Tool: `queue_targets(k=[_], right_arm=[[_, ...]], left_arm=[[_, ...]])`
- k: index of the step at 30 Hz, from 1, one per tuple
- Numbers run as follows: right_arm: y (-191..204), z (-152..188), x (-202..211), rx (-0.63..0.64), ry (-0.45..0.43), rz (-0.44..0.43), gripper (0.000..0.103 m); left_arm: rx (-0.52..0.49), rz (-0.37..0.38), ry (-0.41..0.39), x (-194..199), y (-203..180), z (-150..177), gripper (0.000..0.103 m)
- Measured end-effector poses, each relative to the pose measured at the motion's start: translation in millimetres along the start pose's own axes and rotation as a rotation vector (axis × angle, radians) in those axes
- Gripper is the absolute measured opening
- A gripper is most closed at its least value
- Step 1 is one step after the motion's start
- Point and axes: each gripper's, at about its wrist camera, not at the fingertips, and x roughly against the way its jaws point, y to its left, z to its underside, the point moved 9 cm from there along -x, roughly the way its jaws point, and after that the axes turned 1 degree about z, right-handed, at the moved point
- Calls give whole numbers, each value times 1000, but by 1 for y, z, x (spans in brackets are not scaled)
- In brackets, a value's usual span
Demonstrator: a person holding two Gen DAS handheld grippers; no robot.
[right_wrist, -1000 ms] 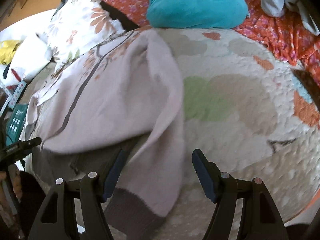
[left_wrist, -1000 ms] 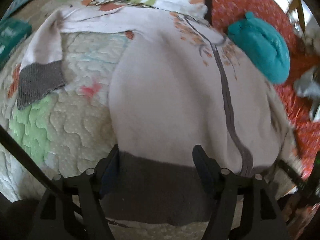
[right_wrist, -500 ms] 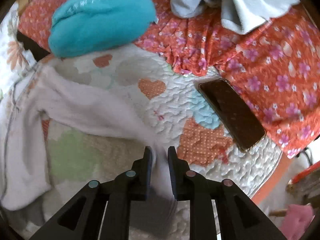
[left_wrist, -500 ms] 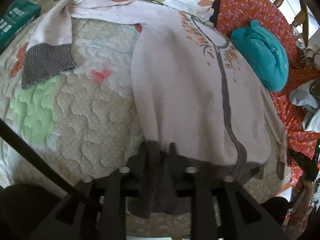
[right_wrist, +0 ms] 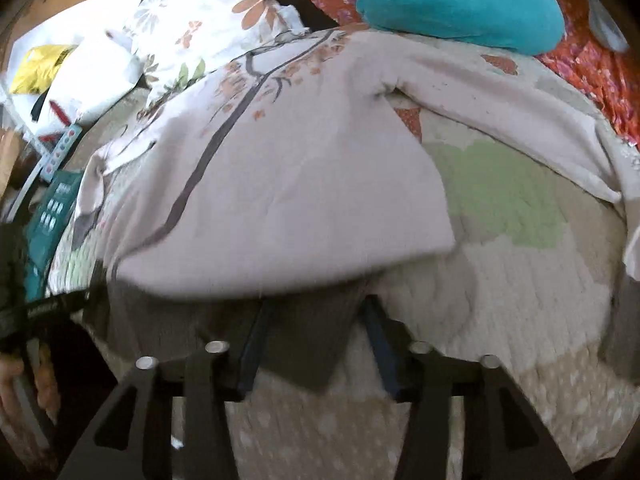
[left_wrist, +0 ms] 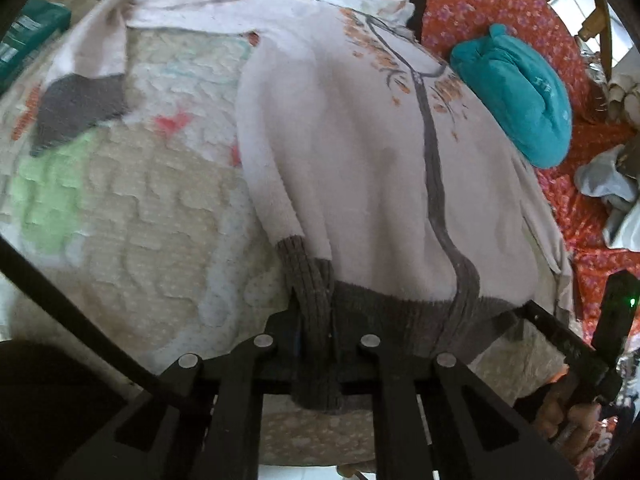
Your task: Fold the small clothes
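Observation:
A pale pink cardigan with a grey ribbed hem and a flower print lies front-up on the quilted bed. My left gripper is shut on the hem's left corner, which bunches between the fingers. One sleeve with a grey cuff lies spread to the left. In the right wrist view the cardigan fills the middle. My right gripper is open, its fingers straddling the hem's right corner. The other sleeve stretches out to the right.
A folded teal garment lies on the orange flowered sheet beyond the cardigan. A flowered pillow is at the head. A green box sits at the far left. Grey-white clothes lie at the right.
My right gripper let go of the sleeve at the right, swung back to the hem and opened around its right corner. My left gripper stayed shut on the hem, pulling it nearer.

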Motion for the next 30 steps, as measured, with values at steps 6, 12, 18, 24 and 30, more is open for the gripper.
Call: queue_targets(k=[6, 12, 18, 24, 30], right_arm=[[10, 41, 39, -61, 64, -96, 7], [-3, 101, 56, -69, 171, -66, 7], [-6, 81, 99, -114, 50, -81, 11], [-58, 6, 216, -180, -196, 25, 23], [-115, -35, 216, -127, -137, 88, 50]], left_arm=[[60, 10, -37, 45, 23, 11, 10], [120, 25, -26, 62, 40, 44, 12], [35, 11, -105, 88, 34, 42, 14], [-94, 8, -190, 112, 8, 22, 41], [-128, 6, -186, 101, -11, 2, 54]])
